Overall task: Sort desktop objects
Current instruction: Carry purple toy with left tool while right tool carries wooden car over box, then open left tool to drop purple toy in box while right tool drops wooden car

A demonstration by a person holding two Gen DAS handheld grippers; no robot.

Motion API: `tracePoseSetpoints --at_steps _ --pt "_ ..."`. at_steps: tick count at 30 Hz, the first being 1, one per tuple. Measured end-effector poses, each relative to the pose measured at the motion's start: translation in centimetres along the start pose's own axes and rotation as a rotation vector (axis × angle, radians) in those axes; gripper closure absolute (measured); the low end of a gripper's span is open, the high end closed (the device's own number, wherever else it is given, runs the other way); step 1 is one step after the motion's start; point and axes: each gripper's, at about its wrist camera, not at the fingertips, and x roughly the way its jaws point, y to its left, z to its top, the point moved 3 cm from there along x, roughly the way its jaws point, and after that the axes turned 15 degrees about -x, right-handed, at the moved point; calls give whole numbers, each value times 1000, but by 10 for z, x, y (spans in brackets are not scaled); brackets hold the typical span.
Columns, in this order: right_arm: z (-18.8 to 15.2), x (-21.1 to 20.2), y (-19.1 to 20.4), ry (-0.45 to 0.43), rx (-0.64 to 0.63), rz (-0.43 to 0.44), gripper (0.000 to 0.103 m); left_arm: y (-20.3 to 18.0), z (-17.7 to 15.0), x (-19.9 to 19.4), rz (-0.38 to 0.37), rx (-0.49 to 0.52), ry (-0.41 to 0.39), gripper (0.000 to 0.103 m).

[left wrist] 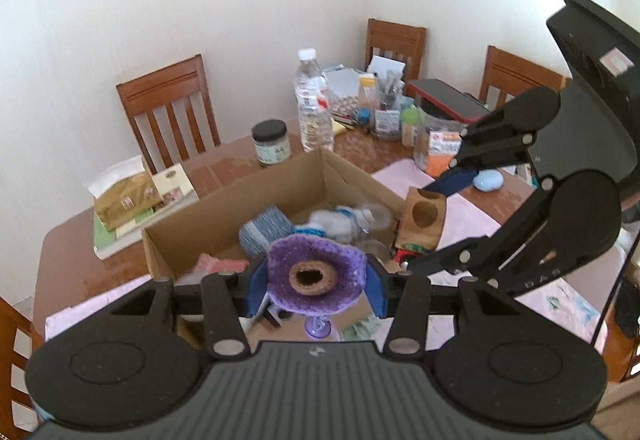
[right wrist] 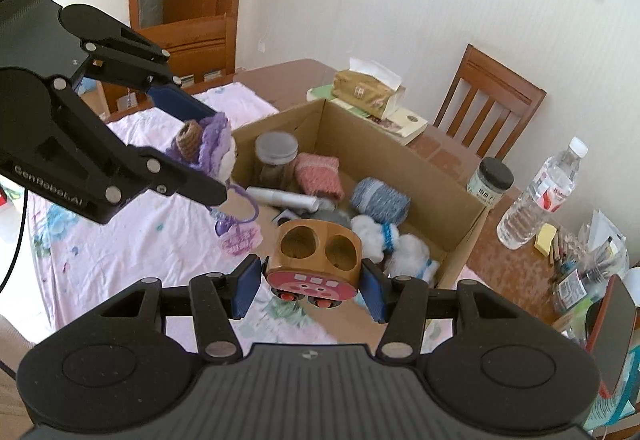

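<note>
Crocheted purple flower [left wrist: 316, 276] in left tongs [left wrist: 316, 282], rounded two-holed wooden block [right wrist: 314, 264] in right tongs [right wrist: 312, 286].

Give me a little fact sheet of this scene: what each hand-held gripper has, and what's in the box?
left hand-held gripper: shut on a purple crocheted flower, held in the air
right hand-held gripper: shut on a wooden two-hole holder, held in the air
cardboard box: open on the table, in front of both
box contents: grey-lidded jar, pink knit piece, blue yarn ball, white fluffy toy
outside the box: water bottle, black-lidded jar
</note>
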Motion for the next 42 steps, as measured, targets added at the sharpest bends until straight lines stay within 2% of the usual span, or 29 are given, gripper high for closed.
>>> tracePoseSetpoints --at_steps 7,12,25,27,28,29,30,31,34,39,42 --pt "16 11 -21 3 -4 -2 44 15 26 17 -3 -22 -12 55" --pt "26 30 -36 21 7 7 44 34 38 43 14 -84 20 55" --pt "17 87 -47 143 59 74 44 60 46 111 97 -86 136 54" --pt "15 92 -48 149 73 65 44 63 47 118 106 -88 141 50" --pt "15 93 -49 148 83 58 41 64 48 121 110 -87 144 36" --pt "15 93 -50 145 94 53 33 65 48 123 121 -89 144 20" --pt "15 93 -52 139 103 45 29 66 49 123 141 -94 128 15" --pt "15 91 -52 131 105 38 22 66 49 122 154 -96 106 13" --pt "15 88 -53 122 101 29 19 63 49 122 134 -66 120 13" --pt "12 84 -55 118 112 22 9 50 45 118 170 27 89 8" --pt "10 81 -54 119 129 19 4 47 44 114 160 21 93 8"
